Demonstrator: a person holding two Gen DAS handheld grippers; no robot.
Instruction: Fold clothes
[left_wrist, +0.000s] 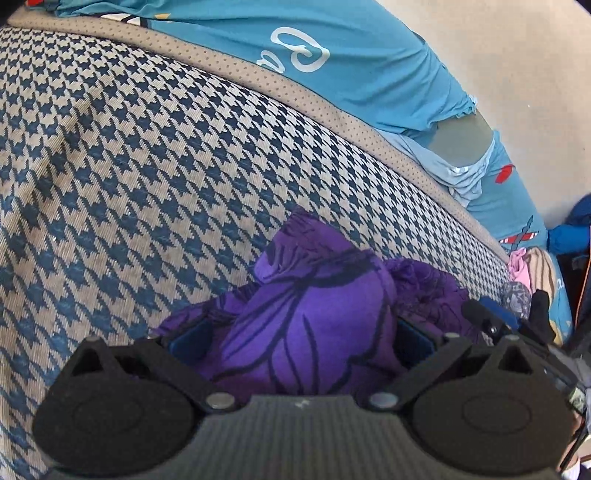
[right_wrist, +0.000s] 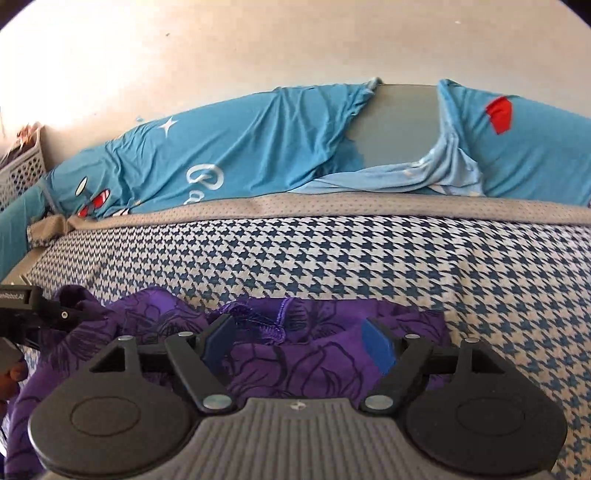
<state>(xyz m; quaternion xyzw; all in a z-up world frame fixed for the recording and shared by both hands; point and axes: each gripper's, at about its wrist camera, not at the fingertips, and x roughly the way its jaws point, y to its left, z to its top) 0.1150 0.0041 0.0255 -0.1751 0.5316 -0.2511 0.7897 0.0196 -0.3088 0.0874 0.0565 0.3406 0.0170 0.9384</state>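
Observation:
A crumpled purple garment with a dark flower print lies on a blue-and-white houndstooth bed cover. My left gripper is open, its blue pads either side of a raised bunch of the purple cloth. In the right wrist view the same garment lies bunched under my right gripper, which is open above it, pads apart with cloth between them. The left gripper shows at the left edge of the right wrist view, over the garment. The right gripper's tip shows at the right of the left wrist view.
A blue printed sheet covers the bed behind the houndstooth cover, with a grey patch exposed and a plain wall beyond. A white lattice basket stands at far left. Pink and striped clothes lie at the right.

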